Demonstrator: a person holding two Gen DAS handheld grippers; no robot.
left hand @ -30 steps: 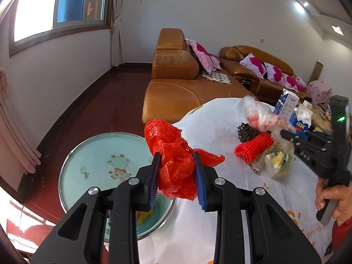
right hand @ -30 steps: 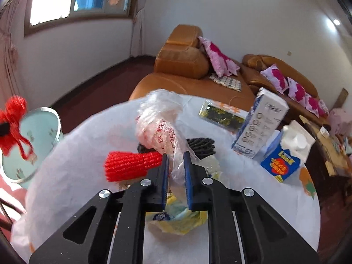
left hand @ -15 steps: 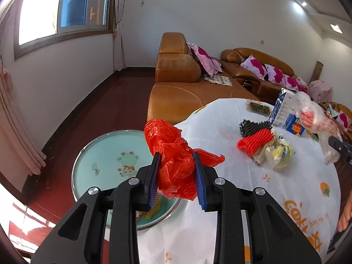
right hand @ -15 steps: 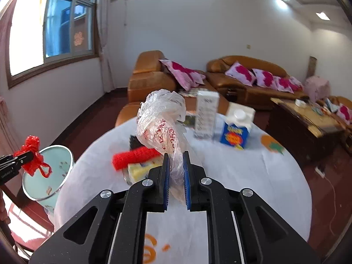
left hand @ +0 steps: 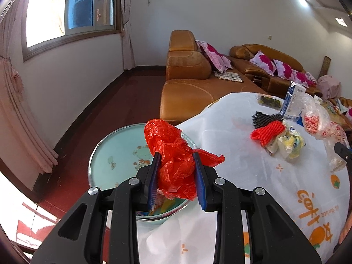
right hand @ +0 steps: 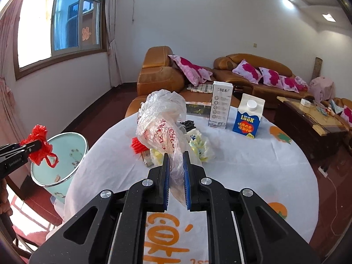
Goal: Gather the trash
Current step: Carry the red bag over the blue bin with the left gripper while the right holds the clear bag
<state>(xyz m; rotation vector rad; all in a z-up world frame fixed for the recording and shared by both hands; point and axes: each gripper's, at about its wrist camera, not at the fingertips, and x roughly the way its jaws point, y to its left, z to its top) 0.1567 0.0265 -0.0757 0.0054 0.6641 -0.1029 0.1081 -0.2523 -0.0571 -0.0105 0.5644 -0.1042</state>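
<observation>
My left gripper (left hand: 177, 158) is shut on a crumpled red plastic bag (left hand: 176, 154) and holds it over the near rim of a pale green basin (left hand: 114, 151) beside the table. The bag also shows in the right wrist view (right hand: 40, 147), above the basin (right hand: 63, 151). My right gripper (right hand: 175, 157) is shut on a clear plastic bag with red print (right hand: 161, 123), held above the white tablecloth (right hand: 242, 165). That bag shows at the right edge of the left wrist view (left hand: 316, 118). A pile of trash lies on the table: red foam net (left hand: 267, 132), black net (left hand: 264, 116), yellow-white wrappers (left hand: 288, 143).
A tall white carton (right hand: 221, 105), a blue milk carton (right hand: 248, 118) and a dark flat packet (right hand: 197, 109) stand at the table's far side. Orange sofas (right hand: 162, 74) lie beyond. A wooden coffee table (right hand: 308, 121) is to the right. The floor is dark red.
My right gripper has lifted the clear bag up and back from the trash pile. My left gripper keeps the red bag over the basin, its view shifted slightly.
</observation>
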